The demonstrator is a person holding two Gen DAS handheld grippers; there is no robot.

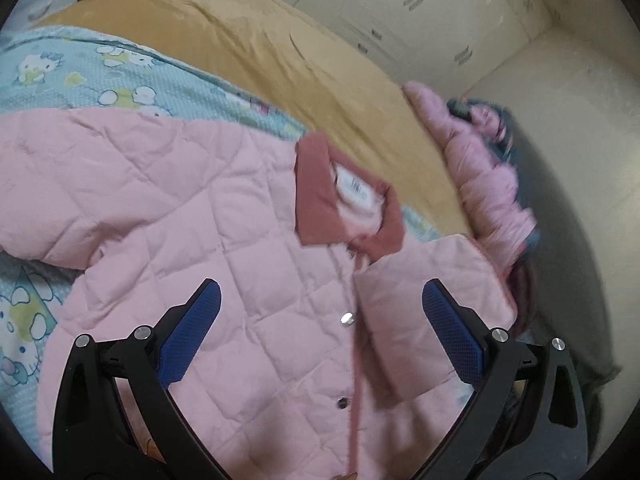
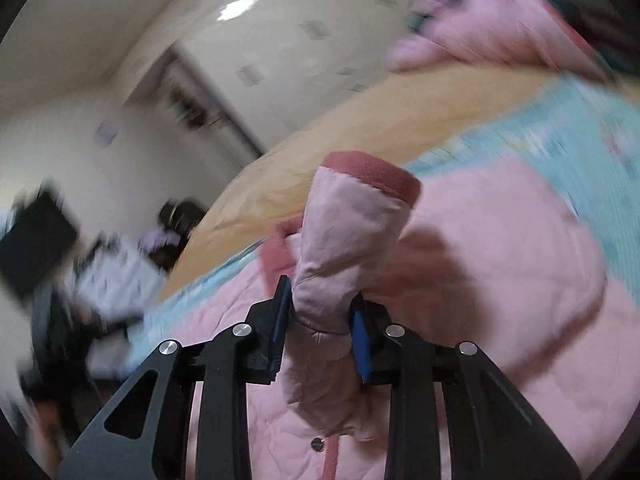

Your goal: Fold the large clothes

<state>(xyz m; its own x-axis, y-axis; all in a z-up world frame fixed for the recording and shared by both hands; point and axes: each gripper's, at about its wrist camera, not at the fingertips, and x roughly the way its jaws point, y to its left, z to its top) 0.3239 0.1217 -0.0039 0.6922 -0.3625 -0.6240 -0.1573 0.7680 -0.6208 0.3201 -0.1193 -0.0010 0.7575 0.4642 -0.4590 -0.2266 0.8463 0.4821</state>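
Observation:
A pink quilted jacket (image 1: 180, 200) lies front up on the bed, with its dark pink collar (image 1: 320, 200) and white label toward the far side. One sleeve (image 1: 432, 280) is folded across the snap-button front. My left gripper (image 1: 322, 292) hovers open just over the chest, with its blue pads wide apart and nothing between them. In the right wrist view, my right gripper (image 2: 320, 292) is shut on a sleeve (image 2: 344, 232). That sleeve's dark pink cuff stands up above the jacket body (image 2: 500, 260).
The jacket rests on a light blue cartoon-print sheet (image 1: 100, 68) over a tan bedspread (image 1: 260, 40). A second pink puffy garment (image 1: 472, 152) lies at the bed's far right edge. A cream wardrobe (image 1: 400, 0) stands behind. Dark clutter (image 2: 40, 232) sits beside the bed.

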